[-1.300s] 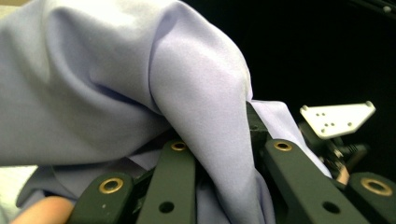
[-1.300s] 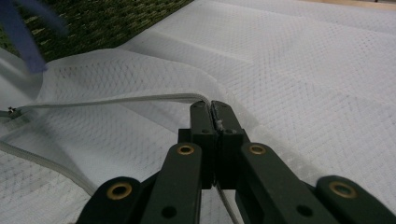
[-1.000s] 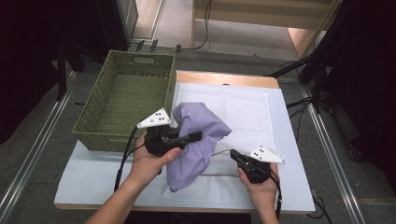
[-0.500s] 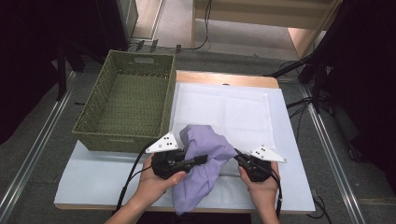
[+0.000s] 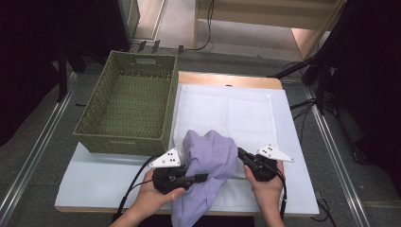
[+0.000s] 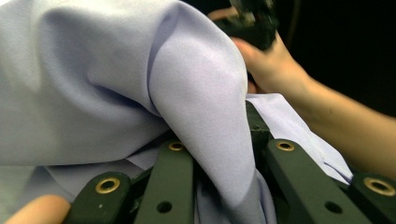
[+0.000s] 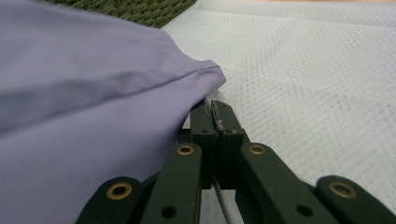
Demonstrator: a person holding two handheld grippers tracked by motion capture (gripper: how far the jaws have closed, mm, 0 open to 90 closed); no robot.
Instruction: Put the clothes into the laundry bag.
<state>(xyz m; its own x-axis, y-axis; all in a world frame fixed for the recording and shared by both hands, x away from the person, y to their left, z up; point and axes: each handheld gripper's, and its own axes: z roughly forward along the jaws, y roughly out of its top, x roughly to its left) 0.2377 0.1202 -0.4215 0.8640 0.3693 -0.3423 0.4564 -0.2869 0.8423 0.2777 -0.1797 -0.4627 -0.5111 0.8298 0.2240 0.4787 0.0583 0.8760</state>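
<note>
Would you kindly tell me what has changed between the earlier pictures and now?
The left gripper has carried the lilac cloth down and toward the table's near edge, where it now hangs over. The right gripper stays shut on the cloth's hem. The green basket and white mat are unmoved.

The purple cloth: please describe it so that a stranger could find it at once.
Look at the white table, then at its near edge, right of the green basket. The purple cloth is bunched between the two grippers and hangs over the edge. It is the only purple thing there; the mat beneath is white.
</note>
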